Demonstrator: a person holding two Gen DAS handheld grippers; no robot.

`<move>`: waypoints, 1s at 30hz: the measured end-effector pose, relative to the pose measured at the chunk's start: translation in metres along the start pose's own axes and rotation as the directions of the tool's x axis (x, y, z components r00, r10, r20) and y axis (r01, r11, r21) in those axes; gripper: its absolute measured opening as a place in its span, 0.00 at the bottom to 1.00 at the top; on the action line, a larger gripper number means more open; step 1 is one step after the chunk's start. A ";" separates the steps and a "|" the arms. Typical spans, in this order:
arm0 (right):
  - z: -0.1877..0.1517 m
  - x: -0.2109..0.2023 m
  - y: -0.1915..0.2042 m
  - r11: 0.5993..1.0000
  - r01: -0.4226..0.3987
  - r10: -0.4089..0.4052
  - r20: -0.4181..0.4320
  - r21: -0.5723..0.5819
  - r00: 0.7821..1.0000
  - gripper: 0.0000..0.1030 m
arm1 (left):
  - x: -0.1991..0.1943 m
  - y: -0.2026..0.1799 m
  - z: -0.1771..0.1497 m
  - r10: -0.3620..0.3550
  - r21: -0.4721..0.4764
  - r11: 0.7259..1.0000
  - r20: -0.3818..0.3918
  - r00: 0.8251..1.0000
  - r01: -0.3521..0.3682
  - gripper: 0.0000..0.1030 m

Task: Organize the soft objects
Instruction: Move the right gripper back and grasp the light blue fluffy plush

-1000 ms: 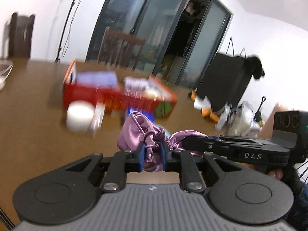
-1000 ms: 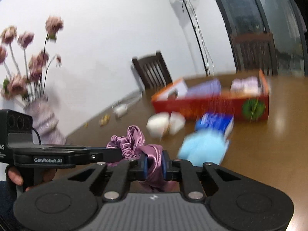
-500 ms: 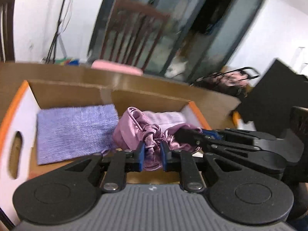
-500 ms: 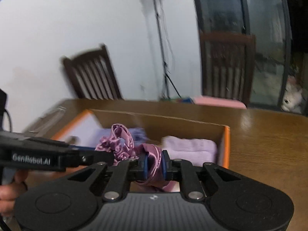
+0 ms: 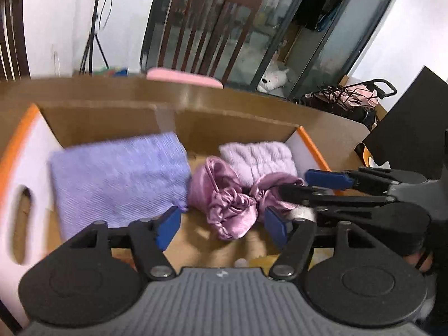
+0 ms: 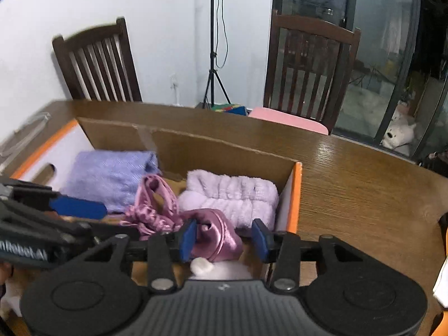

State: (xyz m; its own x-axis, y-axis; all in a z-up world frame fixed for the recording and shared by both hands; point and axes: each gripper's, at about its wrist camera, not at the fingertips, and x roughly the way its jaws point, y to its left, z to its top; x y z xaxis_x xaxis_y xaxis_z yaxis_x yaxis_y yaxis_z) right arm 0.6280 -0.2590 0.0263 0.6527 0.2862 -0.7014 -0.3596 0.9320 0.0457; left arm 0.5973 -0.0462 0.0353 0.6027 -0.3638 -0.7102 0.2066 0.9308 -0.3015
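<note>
A pink satin cloth (image 5: pixel 229 196) lies inside an orange-edged cardboard box (image 5: pixel 28 145), between a folded purple towel (image 5: pixel 117 179) and a fluffy lilac item (image 5: pixel 260 159). My left gripper (image 5: pixel 221 226) is open, its jaws wide on either side of the cloth. My right gripper (image 6: pixel 222 236) is open too, just above the cloth's right end (image 6: pixel 215 238). In the right wrist view the box (image 6: pixel 296 196), towel (image 6: pixel 112 176) and lilac item (image 6: pixel 232 193) show again. Each gripper appears in the other's view.
The box stands on a brown wooden table (image 6: pixel 364 184). Two dark wooden chairs (image 6: pixel 308 70) stand behind it, one with a pink cushion (image 6: pixel 288 119). A tripod (image 6: pixel 212 56) stands by the white wall. Something white and fluffy (image 6: pixel 221 271) lies at the box's near edge.
Both grippers carried the pink cloth from above the table over into the box, lowered it, then opened and let it go. The cloth now rests on the box floor.
</note>
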 end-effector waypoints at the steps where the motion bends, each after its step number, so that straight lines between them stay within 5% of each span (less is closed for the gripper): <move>1: -0.001 -0.011 0.000 1.000 -0.003 0.003 0.017 0.003 1.000 0.42 | -0.013 -0.001 0.002 0.006 0.018 1.000 0.015 1.000 -0.007 0.66; 4: 0.004 -0.048 0.001 1.000 -0.008 0.009 0.081 -0.004 0.997 0.42 | -0.053 -0.005 0.006 0.032 0.063 0.997 0.071 0.997 -0.036 0.69; 8: 0.011 -0.115 0.009 1.000 0.003 0.001 0.182 -0.020 0.983 0.49 | -0.115 -0.013 0.001 0.072 0.142 0.985 0.167 0.983 -0.096 0.85; 12: -0.003 -0.178 0.023 0.998 0.028 -0.013 0.271 -0.049 0.963 0.58 | -0.182 -0.015 -0.033 0.134 0.192 0.962 0.279 0.951 -0.192 0.96; 19: -0.041 -0.243 0.050 0.998 0.000 0.024 0.348 -0.068 0.937 0.64 | -0.248 -0.012 -0.083 0.181 0.160 0.954 0.364 0.914 -0.253 0.97; 23: -0.083 -0.271 0.068 0.996 -0.057 0.081 0.418 -0.068 0.905 0.76 | -0.273 -0.006 -0.133 0.162 0.140 0.961 0.406 0.899 -0.237 0.99; 26: -0.120 -0.281 0.082 0.994 -0.083 0.107 0.438 -0.074 0.893 0.77 | -0.278 -0.009 -0.174 0.247 0.148 0.933 0.399 0.883 -0.328 0.99; 30: -0.178 -0.291 0.103 0.992 -0.098 0.125 0.450 -0.082 0.884 0.79 | -0.288 -0.017 -0.235 0.248 0.163 0.923 0.442 0.862 -0.350 1.00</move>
State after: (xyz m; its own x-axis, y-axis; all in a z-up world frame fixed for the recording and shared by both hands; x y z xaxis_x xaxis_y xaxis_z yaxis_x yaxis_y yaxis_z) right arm 0.2825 -0.2857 0.1087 0.8325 0.4693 -0.2946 -0.4753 0.8780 0.0556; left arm 0.2387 0.0345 0.0956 0.9117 -0.0669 -0.4054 0.1056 0.9916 0.0740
